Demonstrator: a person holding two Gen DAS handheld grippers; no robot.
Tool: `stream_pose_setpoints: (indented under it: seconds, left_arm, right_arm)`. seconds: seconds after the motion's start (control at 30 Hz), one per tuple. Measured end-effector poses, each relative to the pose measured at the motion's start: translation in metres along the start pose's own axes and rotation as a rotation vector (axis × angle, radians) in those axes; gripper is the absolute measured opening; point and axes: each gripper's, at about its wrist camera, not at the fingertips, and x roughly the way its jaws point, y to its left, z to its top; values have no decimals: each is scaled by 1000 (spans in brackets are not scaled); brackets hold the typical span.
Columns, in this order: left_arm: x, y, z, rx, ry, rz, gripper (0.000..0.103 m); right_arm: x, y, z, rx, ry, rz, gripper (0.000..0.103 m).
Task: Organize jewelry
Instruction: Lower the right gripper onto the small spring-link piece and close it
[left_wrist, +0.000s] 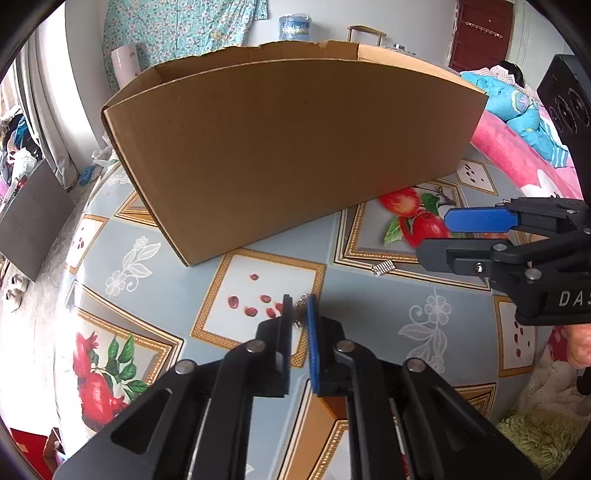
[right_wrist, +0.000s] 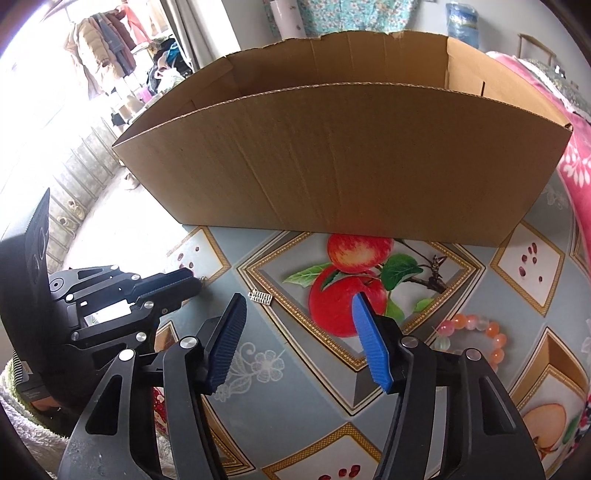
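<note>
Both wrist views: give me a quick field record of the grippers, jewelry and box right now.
left gripper: jaws nearly closed on a small silvery jewelry piece, too small to identify
right gripper: jaws wide open, holding nothing
silver clip: lying flat on the table, between the two grippers
bead bracelet: on the table, right of the right gripper, partly hidden behind it
cardboard box: open top, standing on the table behind the jewelry; contents not visible
table: fruit-pattern cloth

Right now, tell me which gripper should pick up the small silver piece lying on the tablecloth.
Right. The right gripper is open and empty, with the silver piece lying just ahead of its fingers. The left gripper is nearly closed around a small metal item.
</note>
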Motion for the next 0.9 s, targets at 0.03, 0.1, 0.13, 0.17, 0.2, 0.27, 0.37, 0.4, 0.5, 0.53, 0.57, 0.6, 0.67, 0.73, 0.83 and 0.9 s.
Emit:
stream_pose_setpoints:
  seconds: [0.03, 0.1, 0.13, 0.17, 0.2, 0.27, 0.37, 0.4, 0.5, 0.53, 0.57, 0.6, 0.67, 0.73, 0.83, 0.9]
  left_arm:
    - [0, 1, 0, -3, -2, -2, 3]
    - [0, 4, -1, -12, -7, -11, 2]
    - [-1, 4, -1, -14, -8, -12, 2]
    - [-1, 5, -2, -16, -9, -11, 2]
    - [-2, 6, -3, -20, -10, -10, 2]
    - [-3, 9, -4, -32, -9, -8, 2]
    - [-4, 13, -6, -52, -10, -8, 2]
    - [-5, 16, -7, -59, -11, -9, 2]
    - [-6, 18, -9, -72, -12, -9, 2]
    - [-7, 18, -9, -75, -12, -9, 2]
    - [-8, 19, -11, -79, -13, -9, 2]
    - [-9, 20, -12, -84, -13, -10, 2]
    - [-9, 22, -12, -89, -13, -11, 2]
    - [-10, 24, -12, -91, -12, -10, 2]
    - [-11, 28, -13, -95, -12, -15, 2]
    - [-12, 30, -13, -98, -12, -19, 2]
  right_arm:
    - [0, 1, 0, -6, -1, 3, 53]
    - [4, 9, 5, -22, 0, 10, 51]
    - [4, 11, 6, -37, 0, 14, 50]
    - [5, 14, 5, -50, 0, 15, 49]
    - [5, 16, 6, -69, -1, 20, 46]
    - [9, 23, 13, -108, 4, 43, 43]
    - [13, 34, 18, -194, 15, 71, 36]
    - [16, 38, 19, -223, 20, 80, 35]
    - [25, 46, 24, -291, 46, 107, 27]
    - [29, 48, 25, -312, 57, 111, 26]
    - [33, 48, 26, -321, 64, 115, 26]
    - [37, 48, 26, -325, 76, 120, 25]
    - [45, 44, 24, -318, 108, 128, 20]
    - [46, 43, 23, -306, 114, 141, 19]
    - [44, 42, 19, -297, 132, 146, 18]
    - [43, 43, 16, -304, 137, 140, 18]
